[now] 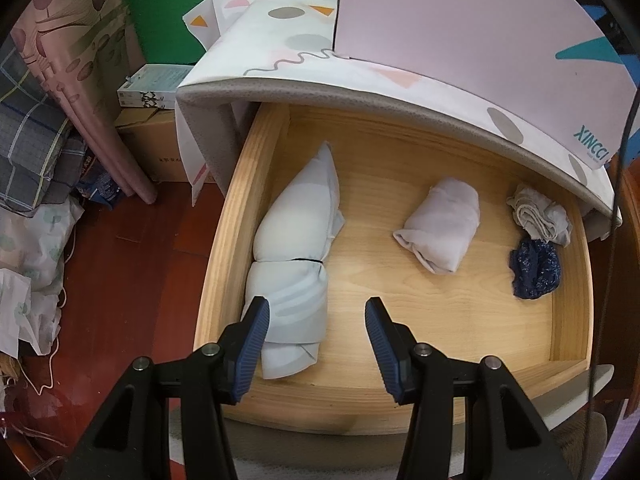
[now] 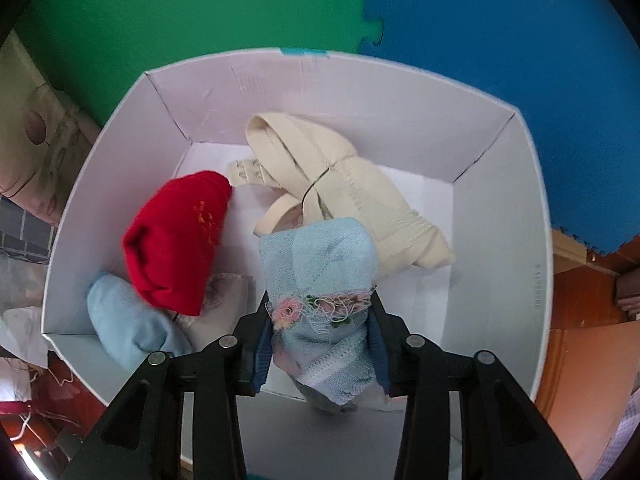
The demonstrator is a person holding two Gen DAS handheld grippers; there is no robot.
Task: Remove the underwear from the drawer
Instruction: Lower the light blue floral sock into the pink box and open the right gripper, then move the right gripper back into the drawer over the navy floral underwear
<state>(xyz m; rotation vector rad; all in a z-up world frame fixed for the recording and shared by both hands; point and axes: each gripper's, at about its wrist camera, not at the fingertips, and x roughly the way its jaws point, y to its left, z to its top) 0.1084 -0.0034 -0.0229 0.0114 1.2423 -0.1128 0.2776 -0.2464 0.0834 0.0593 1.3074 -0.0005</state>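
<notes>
In the left wrist view the wooden drawer [image 1: 224, 248] stands pulled out. It holds a pale blue rolled bundle [image 1: 296, 240] along its left side, a white roll [image 1: 440, 224] in the middle, a grey-beige crumpled piece [image 1: 540, 212] and a navy floral piece [image 1: 536, 268] at the right. My left gripper [image 1: 316, 320] hangs open over the drawer's front, its left finger beside the pale blue bundle and nothing between the pads. In the right wrist view my right gripper [image 2: 320, 312] is shut on light blue underwear with a flowered lace band [image 2: 320, 264], above a white box [image 2: 500, 220].
Inside the white box lie a red garment [image 2: 176, 240], a cream one [image 2: 340, 184] and another light blue one [image 2: 128, 320]. A patterned cover [image 1: 320, 68] and a pink box [image 1: 460, 28] overhang the drawer's back. Cardboard boxes [image 1: 152, 148] and bags crowd the floor at the left.
</notes>
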